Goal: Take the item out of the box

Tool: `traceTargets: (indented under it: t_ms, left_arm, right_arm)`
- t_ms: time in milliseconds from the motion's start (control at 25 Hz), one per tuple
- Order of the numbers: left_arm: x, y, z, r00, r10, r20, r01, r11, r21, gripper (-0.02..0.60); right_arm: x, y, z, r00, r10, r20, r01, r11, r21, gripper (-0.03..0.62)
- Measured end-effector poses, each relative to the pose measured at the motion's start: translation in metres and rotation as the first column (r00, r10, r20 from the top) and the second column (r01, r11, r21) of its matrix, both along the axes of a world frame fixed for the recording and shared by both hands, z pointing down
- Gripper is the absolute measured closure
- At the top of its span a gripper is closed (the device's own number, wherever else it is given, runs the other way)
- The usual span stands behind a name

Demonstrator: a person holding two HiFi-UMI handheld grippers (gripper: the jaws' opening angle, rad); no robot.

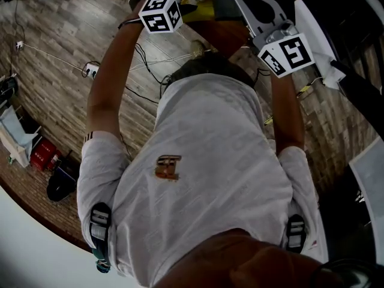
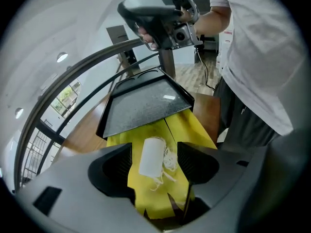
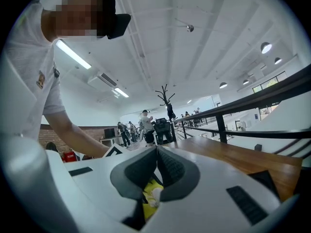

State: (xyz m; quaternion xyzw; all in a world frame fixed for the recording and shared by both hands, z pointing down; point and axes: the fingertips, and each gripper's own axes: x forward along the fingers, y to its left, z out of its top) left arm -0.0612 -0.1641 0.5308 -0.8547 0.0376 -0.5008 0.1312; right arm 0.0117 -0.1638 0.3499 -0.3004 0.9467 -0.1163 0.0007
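Spool: white, cylindrical, loose-threaded; lying on yellow box.

White short-sleeved T-shirt with a small orange-brown emblem — dark straps at the sleeves either side of it. Left gripper and right gripper: pale grey, black pads, black-and-white marker cubes.
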Motion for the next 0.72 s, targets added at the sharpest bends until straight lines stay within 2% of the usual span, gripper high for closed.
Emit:
traceTargets:
  t_ms: [240,720]
  left_arm:
    - [0.001,-0.002,0.019,0.998,0.034,0.054,-0.032,0.999,-0.025,0.285]
    - [0.005,-0.007,0.037,0.994,0.067,0.091,-0.061,0.996,-0.069,0.287]
  right_arm:
    - [0.007,-0.005,0.003,1.000,0.019,0.001,-0.019,1.000,-0.007,0.563]
    - [0.019,-0.013,0.011,0.999,0.048,-0.007,-0.048,0.998,-0.029,0.563]
